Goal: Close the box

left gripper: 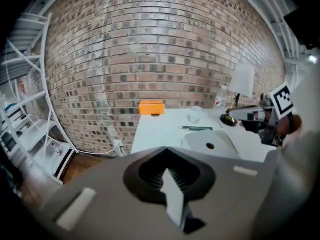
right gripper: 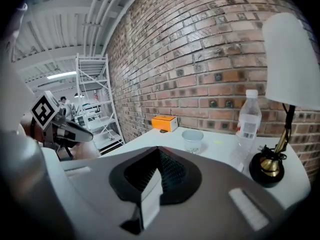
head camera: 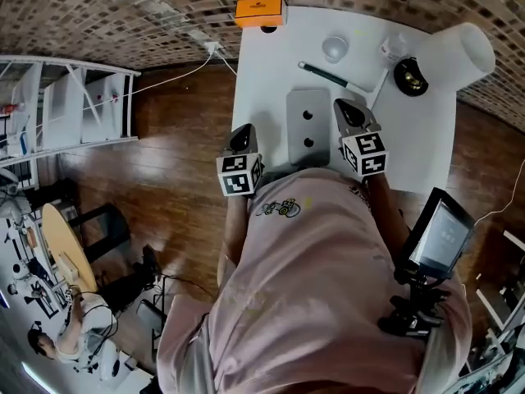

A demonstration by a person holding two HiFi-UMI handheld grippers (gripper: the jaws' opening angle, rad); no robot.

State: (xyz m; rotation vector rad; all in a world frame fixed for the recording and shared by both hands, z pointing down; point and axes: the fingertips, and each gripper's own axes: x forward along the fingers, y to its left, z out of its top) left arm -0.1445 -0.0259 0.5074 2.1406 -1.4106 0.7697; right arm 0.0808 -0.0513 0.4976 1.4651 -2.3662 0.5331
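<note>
Brick walling curves behind a white table point(head camera: 262, 72), with wooden floor to its left. A flat grey rectangular box point(head camera: 308, 125) lies on the near middle of the table, its top down flat and marked by two dark round spots.

The left gripper point(head camera: 242, 131) is held at the table's left edge, just left of the grey box and apart from it. It points forward and slopes down, its marker cube point(head camera: 239, 174) turned up to the head camera. Its own view shows the jaws point(left gripper: 171, 178) pressed together with nothing between them.

The right gripper point(head camera: 345, 107) is over the table just right of the box, nose tilted only mildly down, its marker cube point(head camera: 364, 153) close to the person's pink shirt point(head camera: 312, 286). Its jaws point(right gripper: 151, 181) are likewise closed and empty — neither gripper touches the box.

Farther back stand a small orange carton point(head camera: 259, 11) at the wall edge, a clear plastic cup point(head camera: 335, 48), a black pen point(head camera: 332, 77), a clear plastic bottle point(right gripper: 248, 121) and a lamp with a white shade point(head camera: 459, 52) on a black and gold base point(head camera: 410, 76).
</note>
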